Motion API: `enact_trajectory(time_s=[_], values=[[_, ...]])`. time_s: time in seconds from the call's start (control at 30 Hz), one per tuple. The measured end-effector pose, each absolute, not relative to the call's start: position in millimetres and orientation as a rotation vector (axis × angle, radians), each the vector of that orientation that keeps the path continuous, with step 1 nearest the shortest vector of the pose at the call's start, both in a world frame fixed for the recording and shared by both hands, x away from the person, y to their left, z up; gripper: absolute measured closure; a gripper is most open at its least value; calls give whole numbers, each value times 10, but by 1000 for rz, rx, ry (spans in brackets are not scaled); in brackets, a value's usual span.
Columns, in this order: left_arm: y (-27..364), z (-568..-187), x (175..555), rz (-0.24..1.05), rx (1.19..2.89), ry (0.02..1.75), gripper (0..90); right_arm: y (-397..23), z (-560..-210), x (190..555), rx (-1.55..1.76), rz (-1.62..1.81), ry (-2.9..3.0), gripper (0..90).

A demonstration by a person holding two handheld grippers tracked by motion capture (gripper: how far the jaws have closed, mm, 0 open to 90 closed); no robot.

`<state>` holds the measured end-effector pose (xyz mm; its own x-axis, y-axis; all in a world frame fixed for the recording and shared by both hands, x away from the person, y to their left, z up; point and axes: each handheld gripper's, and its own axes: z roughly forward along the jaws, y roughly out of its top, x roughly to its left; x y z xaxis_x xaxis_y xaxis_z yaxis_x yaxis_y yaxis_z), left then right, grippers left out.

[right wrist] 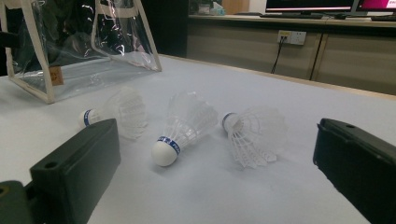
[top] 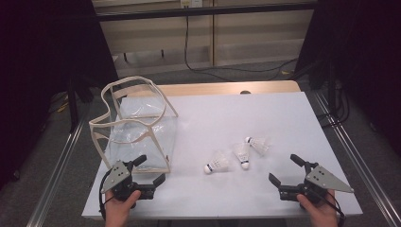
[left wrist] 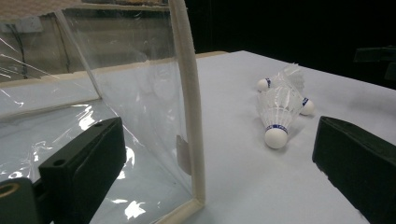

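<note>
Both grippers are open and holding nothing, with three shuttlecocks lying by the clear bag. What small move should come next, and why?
Probably ease the right gripper forward onto the middle shuttlecock. Its jaws stand open and empty, that shuttlecock lies straight ahead between them, and the bag stands open-topped by the left gripper, ready to receive it.

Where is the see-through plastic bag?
In the high view, the clear plastic bag with cream trim stands at the table's left side, just beyond the left gripper.

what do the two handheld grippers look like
Both the left gripper and the right gripper are black, with two blocky black jaws. Each carries a grey three-cornered plate with small holes on top, and a black cable trails back by the hand.
</note>
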<state>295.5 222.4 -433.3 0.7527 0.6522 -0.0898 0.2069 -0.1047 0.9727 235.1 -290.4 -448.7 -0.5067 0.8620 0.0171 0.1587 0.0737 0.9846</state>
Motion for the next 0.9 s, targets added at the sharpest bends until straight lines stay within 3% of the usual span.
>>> enact_trajectory(time_s=[0.9], values=[[2150, -4336, 2960, 389, 1676, 682, 29, -2914, -4480, 2349, 1004, 1487, 1751, 9]])
